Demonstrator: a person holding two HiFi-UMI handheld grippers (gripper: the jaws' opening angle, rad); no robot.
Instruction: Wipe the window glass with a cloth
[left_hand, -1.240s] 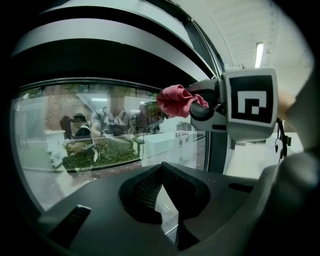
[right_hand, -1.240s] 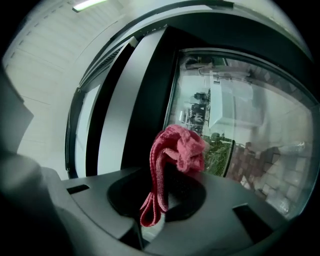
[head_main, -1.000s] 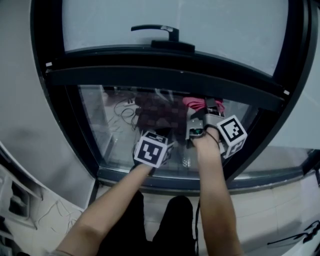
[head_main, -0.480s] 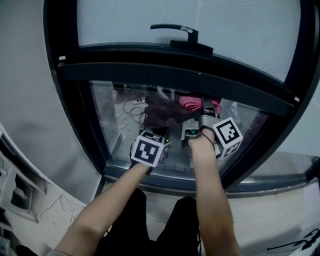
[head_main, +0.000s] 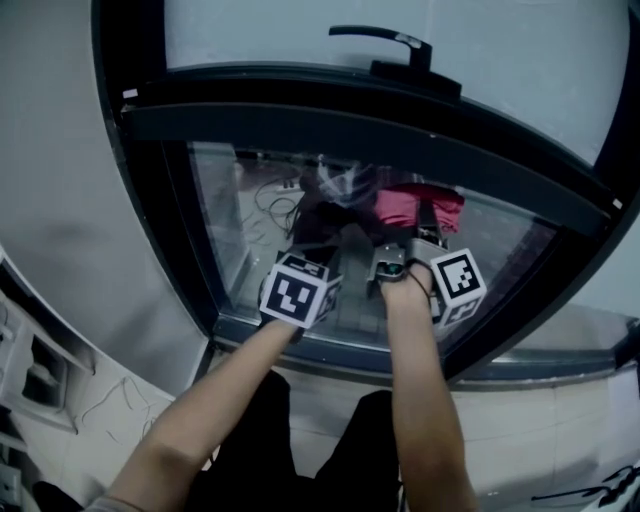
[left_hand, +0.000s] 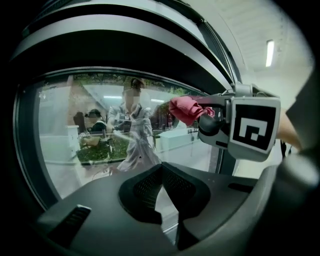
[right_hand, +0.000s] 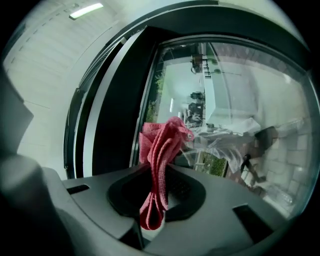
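The window glass (head_main: 250, 240) is a low pane in a black frame, seen from above in the head view. My right gripper (right_hand: 161, 150) is shut on a red cloth (right_hand: 160, 150), whose bunched end stands up beyond the jaws close to the glass (right_hand: 240, 90). In the head view the red cloth (head_main: 415, 208) is at the pane, ahead of the right gripper (head_main: 418, 228). My left gripper (left_hand: 161, 172) is shut with nothing in it, beside the right one and facing the glass (left_hand: 75, 125). From the left gripper view the cloth (left_hand: 184, 109) shows at upper right.
A black window handle (head_main: 385, 42) sits on the frosted pane above. A thick black crossbar (head_main: 330, 135) separates the two panes. A grey wall (head_main: 60, 200) is at the left. Reflections of a person and cables show in the glass.
Both grippers and the red cloth have shifted upward and slightly right along the pane; the head view has tilted, so the handle sits farther right.
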